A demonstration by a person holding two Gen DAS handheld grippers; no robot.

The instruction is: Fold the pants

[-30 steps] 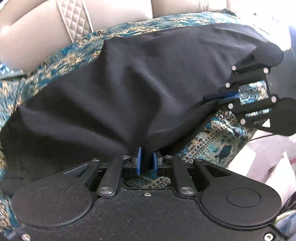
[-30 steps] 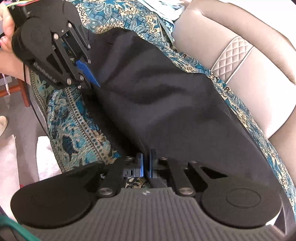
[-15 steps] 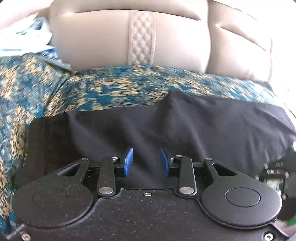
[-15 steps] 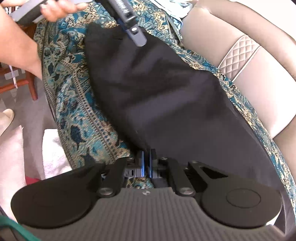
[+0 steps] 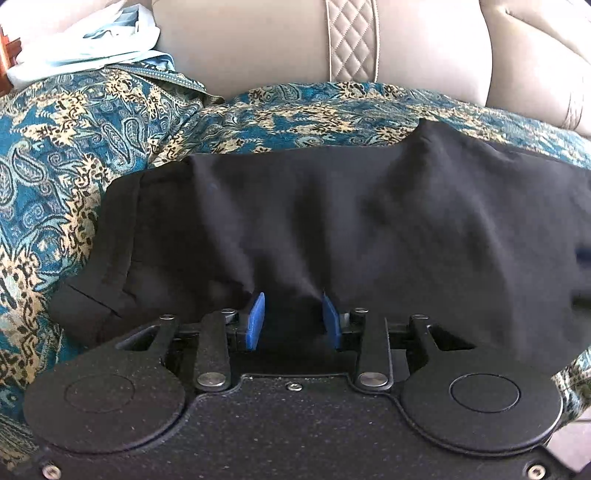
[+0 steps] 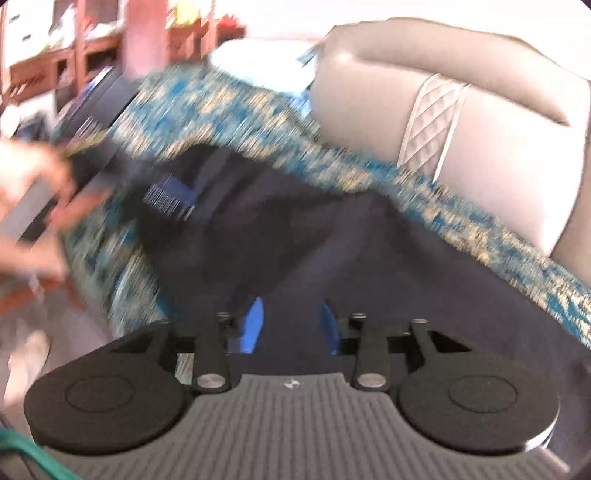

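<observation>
The black pants point(image 5: 332, 221) lie folded across a teal and gold patterned throw point(image 5: 55, 166) on a beige sofa. My left gripper point(image 5: 293, 321) is open, its blue pads spread just above the near edge of the pants, holding nothing. In the blurred right wrist view the pants point(image 6: 351, 258) lie on the same throw point(image 6: 461, 214). My right gripper point(image 6: 291, 325) is open over their near edge. The left gripper's body point(image 6: 166, 199) and the hand holding it show at the left of that view.
The beige sofa back point(image 5: 258, 44) with a quilted strip point(image 5: 351, 37) rises behind the throw. A pale cloth point(image 5: 85, 33) lies at the far left. Wooden furniture point(image 6: 55, 55) and floor point(image 6: 22, 354) show left of the sofa in the right wrist view.
Both grippers have let go of the pants: the left opened half a second ago, the right opened just now. The right wrist view is blurred as it moves. The pants now lie flat.
</observation>
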